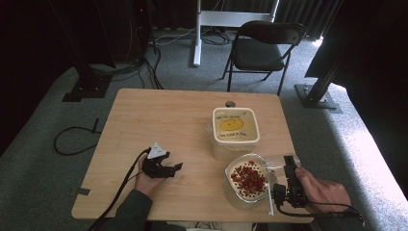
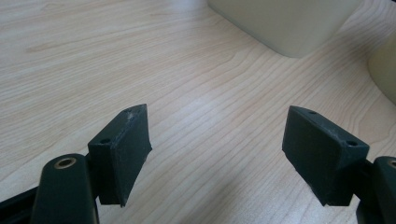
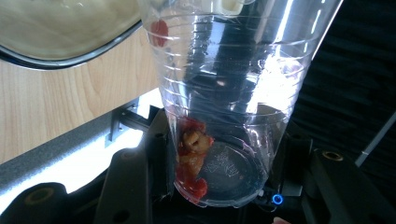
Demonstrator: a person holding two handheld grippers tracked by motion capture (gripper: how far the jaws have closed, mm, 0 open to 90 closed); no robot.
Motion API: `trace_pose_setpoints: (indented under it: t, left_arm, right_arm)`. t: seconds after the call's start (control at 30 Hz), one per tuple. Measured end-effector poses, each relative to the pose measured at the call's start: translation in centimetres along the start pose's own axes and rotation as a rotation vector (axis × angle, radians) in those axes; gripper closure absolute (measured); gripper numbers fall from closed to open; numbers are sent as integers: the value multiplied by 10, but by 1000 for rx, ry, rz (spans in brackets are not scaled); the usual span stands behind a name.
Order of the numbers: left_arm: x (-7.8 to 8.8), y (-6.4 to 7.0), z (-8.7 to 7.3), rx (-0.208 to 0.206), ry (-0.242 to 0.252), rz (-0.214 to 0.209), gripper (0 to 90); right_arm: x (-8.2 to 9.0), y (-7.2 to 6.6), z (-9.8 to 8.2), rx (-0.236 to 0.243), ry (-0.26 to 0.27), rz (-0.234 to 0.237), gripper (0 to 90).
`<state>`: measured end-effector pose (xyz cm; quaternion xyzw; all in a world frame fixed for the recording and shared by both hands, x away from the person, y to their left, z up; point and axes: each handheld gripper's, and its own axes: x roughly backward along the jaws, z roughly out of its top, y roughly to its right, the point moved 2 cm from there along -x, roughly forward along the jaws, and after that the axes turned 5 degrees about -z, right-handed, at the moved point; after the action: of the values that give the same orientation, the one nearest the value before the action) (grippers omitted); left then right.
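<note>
My right gripper [image 1: 288, 162] is shut on a clear plastic cup [image 1: 270, 163], which lies tipped toward a glass bowl [image 1: 228, 169] near the table's front right edge. The bowl holds a pale cream topped with red fruit pieces [image 1: 249, 178]. In the right gripper view the cup [image 3: 233, 88] sits between the jaws of the right gripper [image 3: 224, 161], with a few red pieces [image 3: 191, 158] stuck at its bottom and the bowl [image 3: 70, 32] beyond its mouth. My left gripper [image 1: 172, 171] rests open on the table to the left, and in its own view the left gripper [image 2: 217, 149] has bare wood between its jaws.
A cream tub with a yellow-printed lid [image 1: 235, 126] stands just behind the bowl, and the tub [image 2: 285, 23] is ahead of the left jaws. The wooden table [image 1: 159, 120] has bare room at the left and back. A folding chair [image 1: 262, 45] stands beyond it.
</note>
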<state>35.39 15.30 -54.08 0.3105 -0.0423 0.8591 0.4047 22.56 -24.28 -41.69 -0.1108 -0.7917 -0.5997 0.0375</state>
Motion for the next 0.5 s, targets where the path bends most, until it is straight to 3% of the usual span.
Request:
trace_pose_setpoints:
  t: [0.07,0.13,0.2,0.33,0.37,0.43,0.5]
  left_arm:
    - [0,-1,0,0,-5,1,238]
    - [0,-1,0,1,-5,1,239]
    - [0,0,0,2,-2,0,239]
    - [1,0,0,3,1,0,238]
    - [0,-1,0,2,-3,1,239]
    - [0,-1,0,3,-6,2,239]
    - [0,-1,0,2,-3,1,239]
  right_arm:
    - [0,4,-2,-26,-3,-5,512]
    - [2,0,2,10,10,5,512]
    - [2,4,0,-32,12,-2,511]
    - [0,-1,2,1,13,12,512]
    - [-1,1,-1,-30,6,9,512]
    - [1,-2,3,7,14,12,512]
    - [1,0,2,-9,5,2,512]
